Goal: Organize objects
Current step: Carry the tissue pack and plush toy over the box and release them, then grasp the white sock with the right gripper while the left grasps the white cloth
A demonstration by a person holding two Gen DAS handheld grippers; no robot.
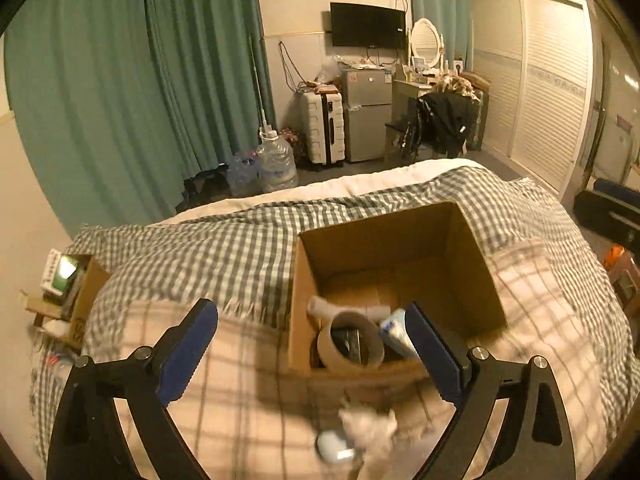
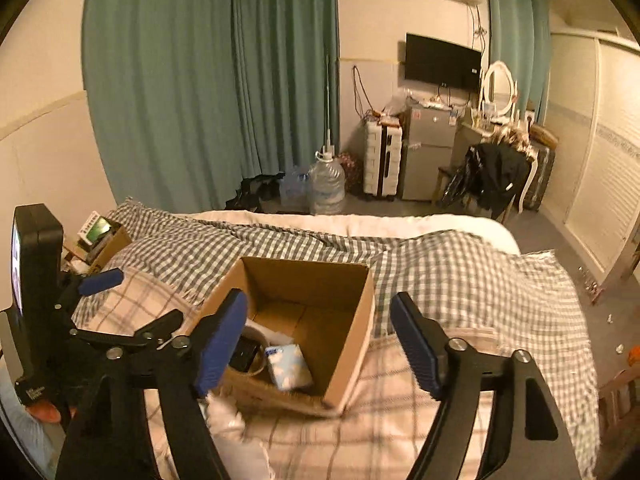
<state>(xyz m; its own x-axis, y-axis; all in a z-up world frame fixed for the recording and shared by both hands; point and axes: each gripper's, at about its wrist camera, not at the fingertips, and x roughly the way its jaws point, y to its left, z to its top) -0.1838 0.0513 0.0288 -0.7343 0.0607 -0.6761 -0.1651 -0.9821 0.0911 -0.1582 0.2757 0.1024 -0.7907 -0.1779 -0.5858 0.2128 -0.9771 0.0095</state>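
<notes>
Hovering: left gripper spread wide, cardboard box just ahead.

The cardboard box rests on the bed, containing a tape roll left of a tissue pack, with a suitcase left of the refrigerator behind.

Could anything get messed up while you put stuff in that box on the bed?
Maybe. The cardboard box sits on a soft, rumpled plaid blanket, so a push from the open right gripper could tip it. The crumpled white thing and the pale blue object lie blurred under the open left gripper, so a grab could miss. The tape roll and other items crowd one corner.
</notes>
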